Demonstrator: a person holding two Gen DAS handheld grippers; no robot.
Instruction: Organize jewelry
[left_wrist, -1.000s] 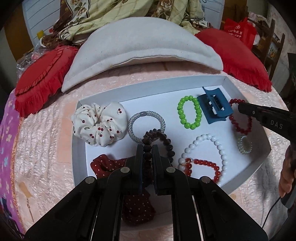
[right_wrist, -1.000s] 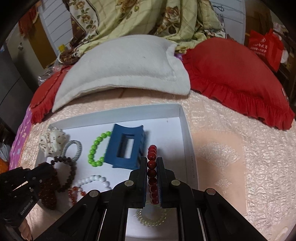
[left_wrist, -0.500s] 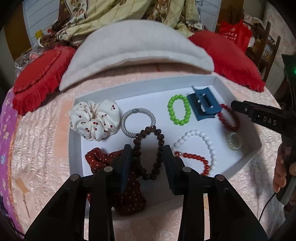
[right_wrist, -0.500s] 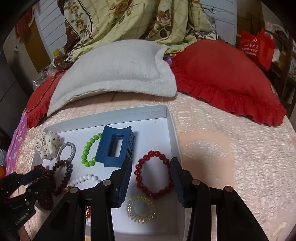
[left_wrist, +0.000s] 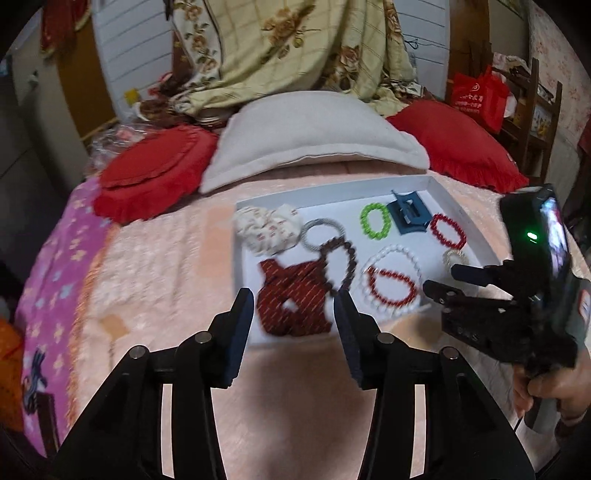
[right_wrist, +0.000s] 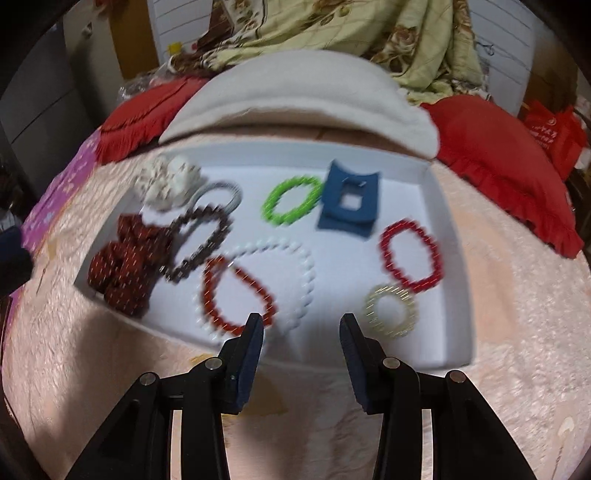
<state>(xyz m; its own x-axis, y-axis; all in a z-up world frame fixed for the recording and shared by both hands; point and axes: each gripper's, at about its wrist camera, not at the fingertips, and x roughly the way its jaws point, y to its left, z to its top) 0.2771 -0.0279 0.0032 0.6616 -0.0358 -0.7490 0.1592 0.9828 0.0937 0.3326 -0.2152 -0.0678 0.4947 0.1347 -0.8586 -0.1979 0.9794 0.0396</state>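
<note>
White tray (right_wrist: 448, 258) on the bed holds all the jewelry. Left gripper (left_wrist: 293, 302), just opening wider, and right gripper (right_wrist: 301, 326) both gape empty. Only the left view shows a hand (left_wrist: 554, 391) holding the right gripper.

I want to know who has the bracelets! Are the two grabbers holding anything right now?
No, nothing is held. The left gripper and the right gripper have just been opening, with nothing between the jaws. All the jewelry lies in the white tray.
</note>
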